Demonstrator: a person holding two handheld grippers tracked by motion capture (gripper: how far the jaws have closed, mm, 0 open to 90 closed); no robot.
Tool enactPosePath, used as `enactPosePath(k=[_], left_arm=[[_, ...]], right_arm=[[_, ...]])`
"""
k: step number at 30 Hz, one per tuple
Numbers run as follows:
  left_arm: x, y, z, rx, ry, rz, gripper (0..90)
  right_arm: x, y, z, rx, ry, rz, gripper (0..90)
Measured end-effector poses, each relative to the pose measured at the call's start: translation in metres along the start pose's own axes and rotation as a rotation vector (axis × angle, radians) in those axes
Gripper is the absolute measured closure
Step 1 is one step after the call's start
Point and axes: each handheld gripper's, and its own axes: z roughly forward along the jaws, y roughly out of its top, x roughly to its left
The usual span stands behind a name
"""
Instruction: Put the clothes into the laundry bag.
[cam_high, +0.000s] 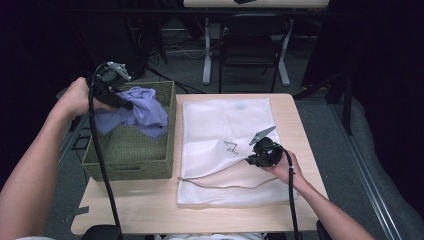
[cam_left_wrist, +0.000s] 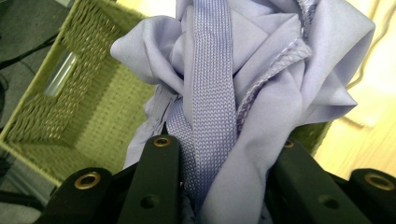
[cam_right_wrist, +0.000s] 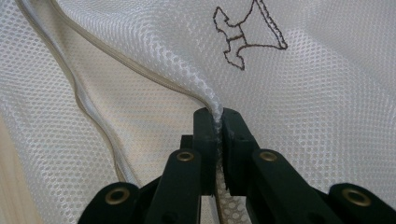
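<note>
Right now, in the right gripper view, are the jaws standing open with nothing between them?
No, the right gripper has its jaws pressed together on a raised fold of the white mesh bag.

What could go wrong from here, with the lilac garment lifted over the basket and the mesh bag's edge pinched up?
The lilac garment hangs bunched from the left hand-held gripper, partly draped over the woven basket rim, so it might snag there. The right hand-held gripper pinches only a thin fold of the mesh laundry bag; that could slip, shutting the opening.
</note>
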Motion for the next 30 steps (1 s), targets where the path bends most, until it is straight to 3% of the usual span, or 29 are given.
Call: enactPosePath(k=[10,17,30], left_arm=[[-0.018,0.032,0.006,0.002,-0.033,0.061,74.3],[-0.030,0.052,0.010,-0.018,-0.048,0.082,74.2],[-0.056,0.079,0.027,-0.036,-0.121,0.123,74.2]], right_arm=[[-0.001,0.000,0.000,-0.003,0.001,-0.005,85.9],[-0.001,-0.001,0.000,-0.005,0.001,-0.007,85.9],[-0.001,-0.001,-0.001,-0.008,0.005,-0.001,85.9]])
